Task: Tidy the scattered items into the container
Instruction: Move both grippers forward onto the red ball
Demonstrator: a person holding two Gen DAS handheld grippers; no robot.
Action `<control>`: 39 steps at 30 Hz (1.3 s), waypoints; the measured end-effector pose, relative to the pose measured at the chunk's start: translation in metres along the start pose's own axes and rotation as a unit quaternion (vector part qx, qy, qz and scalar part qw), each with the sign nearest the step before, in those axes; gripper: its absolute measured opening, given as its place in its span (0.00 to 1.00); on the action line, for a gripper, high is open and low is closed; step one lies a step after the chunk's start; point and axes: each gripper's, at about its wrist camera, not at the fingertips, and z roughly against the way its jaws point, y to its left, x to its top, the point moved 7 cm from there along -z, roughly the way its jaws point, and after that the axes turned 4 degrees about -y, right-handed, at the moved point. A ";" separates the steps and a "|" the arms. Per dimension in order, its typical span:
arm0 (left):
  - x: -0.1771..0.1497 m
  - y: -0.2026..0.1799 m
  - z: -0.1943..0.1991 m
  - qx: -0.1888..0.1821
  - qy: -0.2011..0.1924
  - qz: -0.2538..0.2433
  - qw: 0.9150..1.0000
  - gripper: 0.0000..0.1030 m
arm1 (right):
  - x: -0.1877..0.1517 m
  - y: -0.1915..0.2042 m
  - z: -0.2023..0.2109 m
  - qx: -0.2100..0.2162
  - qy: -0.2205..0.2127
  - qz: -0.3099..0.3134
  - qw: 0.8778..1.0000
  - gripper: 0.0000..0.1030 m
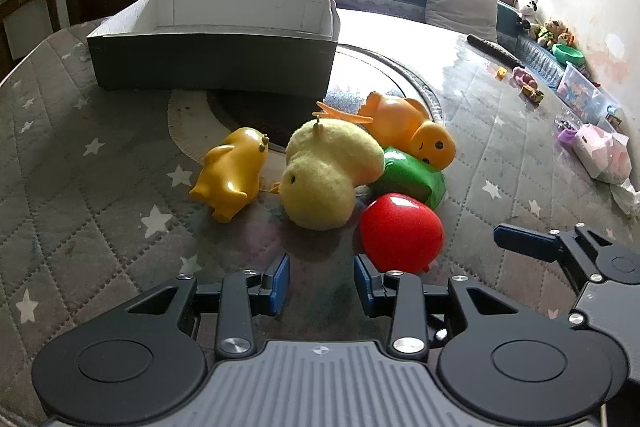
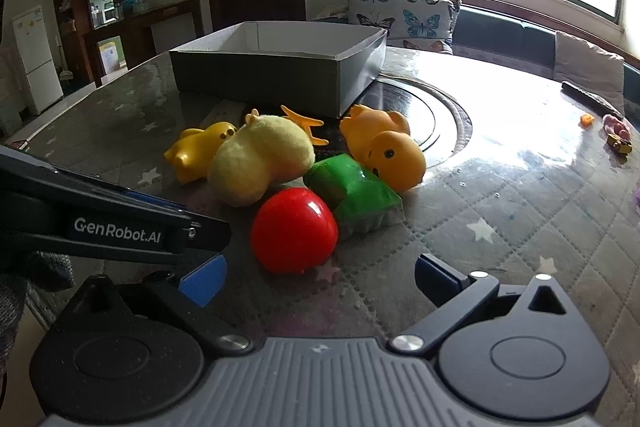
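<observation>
While lying heaped and touching on the counter (image 1: 80, 167), just short of the box (image 1: 212, 57) and outside it, hard to lift singly. Likely to send the red ball (image 1: 401, 233) rolling at any glancing touch, given its round glossy skin and its spot nearest both tools. Could drag the green packet (image 1: 412, 177) along when pulling the plush chick (image 1: 328, 173), since resting partly on it; might also tip the orange duck (image 1: 408, 131), leaning against that same packet. Less trouble with the yellow figure (image 1: 232, 173), lying at the heap's left edge, just beside the chick.

Both held spread and gripping nothing: left tool (image 1: 322, 277) with a moderate gap, low before chick and ball; right tool (image 2: 320, 281) wider, facing the ball. Close enough side by side to clash if closing on the heap together.

Open cloth to left and right of the heap for an approach. Near box wall tall enough to catch a low carry, so worth clearing the rim. Box floor hidden behind that wall.
</observation>
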 end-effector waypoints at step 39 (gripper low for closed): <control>0.030 -0.025 -0.014 -0.077 0.037 0.018 0.996 0.37 | 0.007 0.008 -0.021 0.055 -0.009 0.012 0.998 0.52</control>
